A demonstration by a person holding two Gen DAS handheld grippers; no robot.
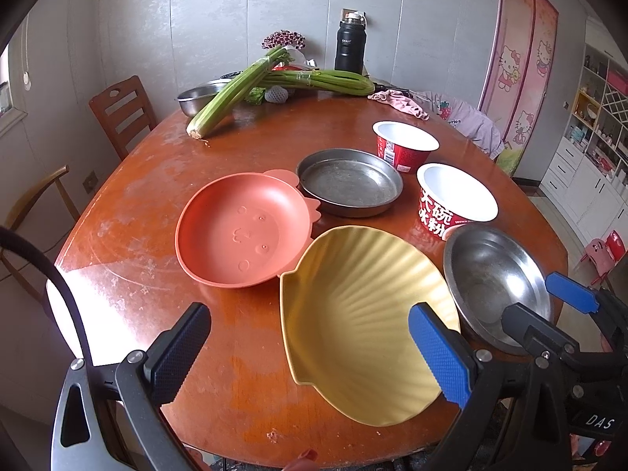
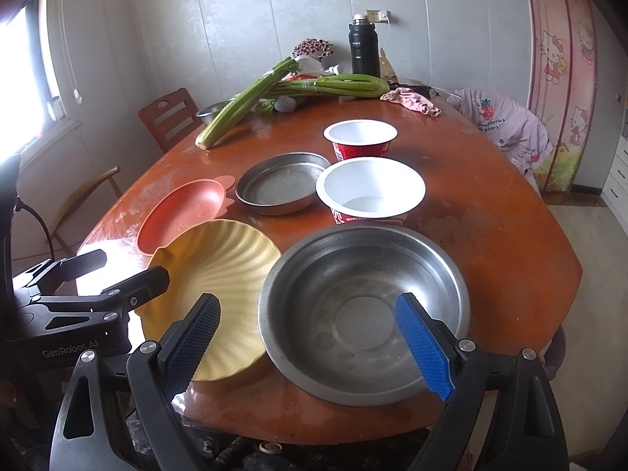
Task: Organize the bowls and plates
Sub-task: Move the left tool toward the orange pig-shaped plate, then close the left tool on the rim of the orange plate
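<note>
A yellow shell-shaped plate (image 1: 361,314) (image 2: 219,274) lies at the table's near edge. An orange plate (image 1: 243,231) (image 2: 180,212) lies to its far left, a flat metal pan (image 1: 349,182) (image 2: 280,186) behind it. A steel bowl (image 1: 494,278) (image 2: 365,310) sits at the near right. Two red paper bowls (image 1: 455,200) (image 1: 404,143) (image 2: 371,190) (image 2: 360,137) stand behind. My left gripper (image 1: 310,353) is open and empty, over the yellow plate's near left. My right gripper (image 2: 314,345) is open and empty, straddling the steel bowl's near rim; it also shows in the left wrist view (image 1: 549,306).
The round wooden table (image 1: 157,196) carries celery stalks (image 1: 255,78), a steel basin (image 1: 196,98), a black flask (image 1: 349,45) and a pink cloth (image 1: 400,102) at the back. Wooden chairs (image 1: 121,114) stand at the left. A chair with purple clothing (image 2: 510,125) stands at the right.
</note>
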